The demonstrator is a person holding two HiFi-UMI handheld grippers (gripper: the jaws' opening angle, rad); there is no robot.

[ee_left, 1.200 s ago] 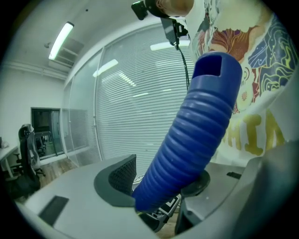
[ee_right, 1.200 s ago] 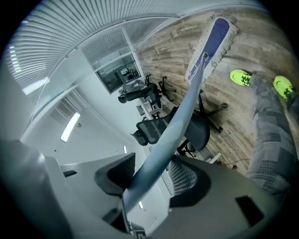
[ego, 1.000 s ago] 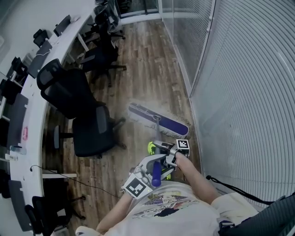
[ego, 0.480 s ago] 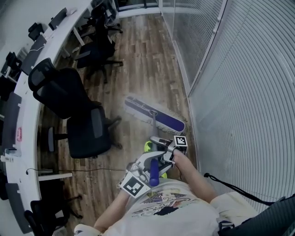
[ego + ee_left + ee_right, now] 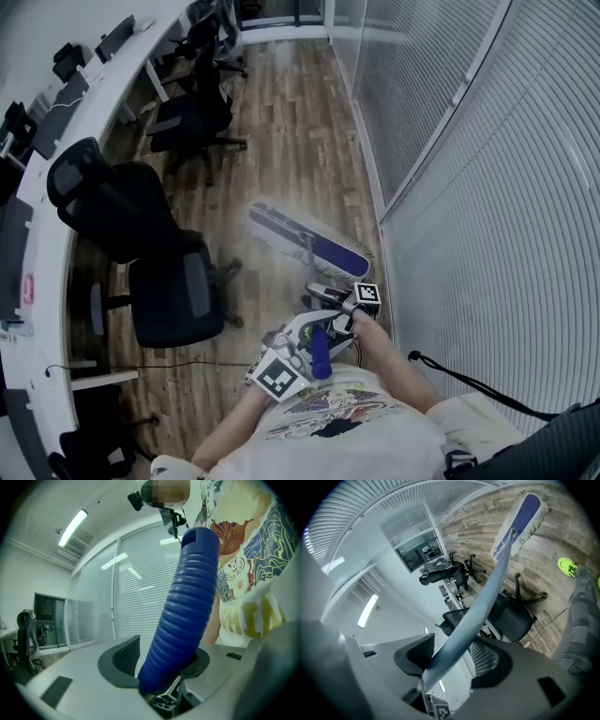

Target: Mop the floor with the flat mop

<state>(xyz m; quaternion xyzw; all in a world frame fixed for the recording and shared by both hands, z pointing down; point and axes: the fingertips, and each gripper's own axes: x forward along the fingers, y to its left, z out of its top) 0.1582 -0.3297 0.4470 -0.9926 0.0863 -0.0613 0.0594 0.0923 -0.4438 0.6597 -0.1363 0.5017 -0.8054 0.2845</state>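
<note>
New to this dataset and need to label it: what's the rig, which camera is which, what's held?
No robot: a person holds a two-jaw gripper in each hand. The overhead picture comes from a head camera; the other two come from cameras on the grippers. The left gripper is shut on the mop's blue grip; the right gripper is shut on the pole lower down. The mop head rests on the wooden floor, between an office chair and a blinds wall.
</note>
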